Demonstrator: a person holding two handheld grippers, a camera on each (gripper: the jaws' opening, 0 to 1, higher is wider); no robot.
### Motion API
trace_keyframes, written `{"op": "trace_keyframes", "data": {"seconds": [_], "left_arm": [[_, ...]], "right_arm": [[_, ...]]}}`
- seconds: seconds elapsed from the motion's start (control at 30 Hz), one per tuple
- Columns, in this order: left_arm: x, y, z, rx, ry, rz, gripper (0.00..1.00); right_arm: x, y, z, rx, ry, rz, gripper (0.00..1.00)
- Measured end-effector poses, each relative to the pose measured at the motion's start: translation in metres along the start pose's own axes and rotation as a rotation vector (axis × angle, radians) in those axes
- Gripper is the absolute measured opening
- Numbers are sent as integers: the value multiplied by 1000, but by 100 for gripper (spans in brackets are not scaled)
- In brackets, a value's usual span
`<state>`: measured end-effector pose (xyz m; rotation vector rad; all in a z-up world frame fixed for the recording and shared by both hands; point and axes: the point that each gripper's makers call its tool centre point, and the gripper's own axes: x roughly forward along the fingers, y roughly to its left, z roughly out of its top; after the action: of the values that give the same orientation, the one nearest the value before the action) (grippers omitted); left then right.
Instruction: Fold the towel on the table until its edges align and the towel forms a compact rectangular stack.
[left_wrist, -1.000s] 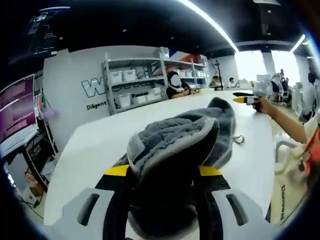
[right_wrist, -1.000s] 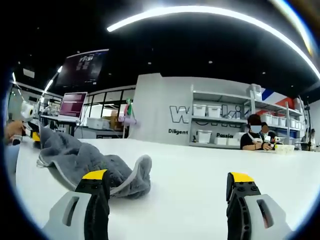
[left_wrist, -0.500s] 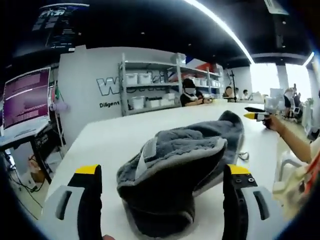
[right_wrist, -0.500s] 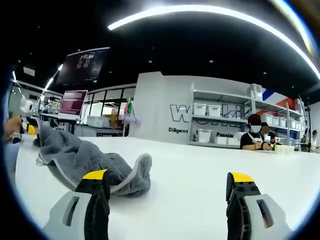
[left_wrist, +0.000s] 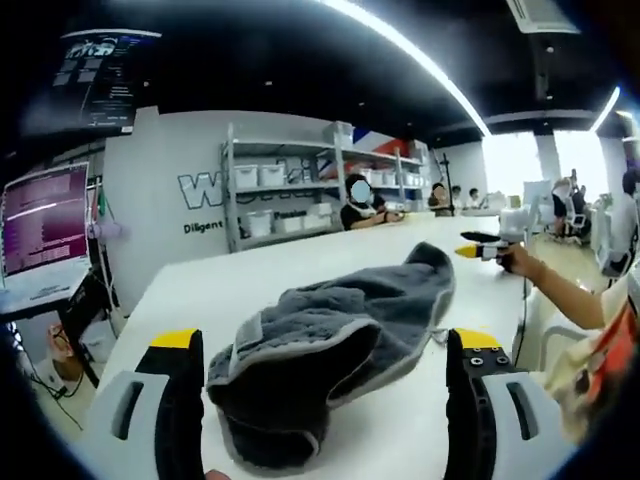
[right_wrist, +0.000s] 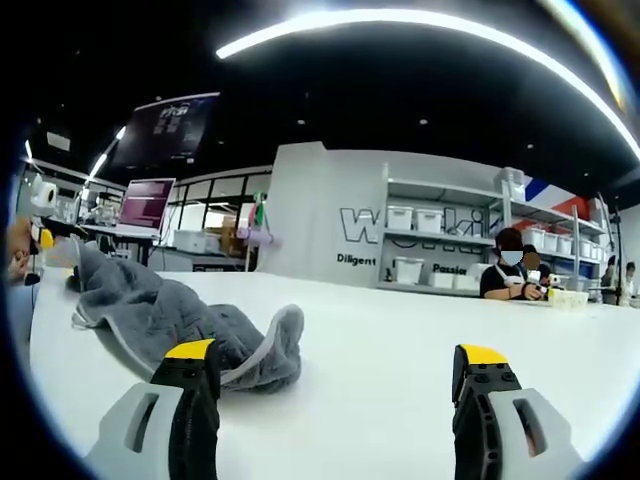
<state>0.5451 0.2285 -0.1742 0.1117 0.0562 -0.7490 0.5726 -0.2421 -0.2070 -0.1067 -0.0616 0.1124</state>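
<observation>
Your left gripper (left_wrist: 325, 345) and right gripper (right_wrist: 338, 365) both have jaws spread, holding nothing; the towel (left_wrist: 330, 345) lies bunched on the worktop (right_wrist: 400, 330).

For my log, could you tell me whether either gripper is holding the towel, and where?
Nothing is held. The left gripper is open with the towel lying loose between its jaws; the right gripper is open beside it.

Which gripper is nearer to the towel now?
Left. The towel lies between the open jaws of the left gripper; the right gripper is beside it, apart.
</observation>
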Motion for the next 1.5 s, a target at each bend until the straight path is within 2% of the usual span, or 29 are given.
{"op": "trace_keyframes", "data": {"seconds": [0.1, 0.23, 0.4, 0.53, 0.7, 0.83, 1.07, 1.13, 1.3, 1.4, 1.5], "left_arm": [[5, -9, 3, -2, -13, -10, 99], [19, -19, 6, 15, -1, -28, 99], [42, -30, 16, 9, -43, -27, 99], [61, -37, 15, 30, -57, -11, 99], [85, -54, 18, 26, -111, -33, 99], [101, -51, 13, 77, -107, 13, 99], [126, -51, 1, 73, -112, 29, 98], [131, -49, -3, 94, -110, 42, 98], [134, -48, -10, 129, -119, 52, 97], [134, -47, -8, 140, -155, 58, 97], [131, -46, -3, 113, -188, 53, 98]], "right_arm": [[1, 0, -1, -5, 6, 0, 99], [0, -1, -1, -8, 8, -3, 99], [0, -2, -1, -1, 2, -6, 99], [0, -2, 0, 3, -3, -5, 99], [-2, -2, 0, 6, -6, -5, 99], [-3, -2, 1, 9, -10, -10, 99], [-3, -2, 2, 15, -16, -11, 99], [-3, -2, 3, 17, -18, -11, 99], [-3, -2, 3, 17, -17, -9, 99], [-3, -2, 3, 16, -17, -10, 99], [-3, -2, 3, 15, -17, -11, 99]]}}
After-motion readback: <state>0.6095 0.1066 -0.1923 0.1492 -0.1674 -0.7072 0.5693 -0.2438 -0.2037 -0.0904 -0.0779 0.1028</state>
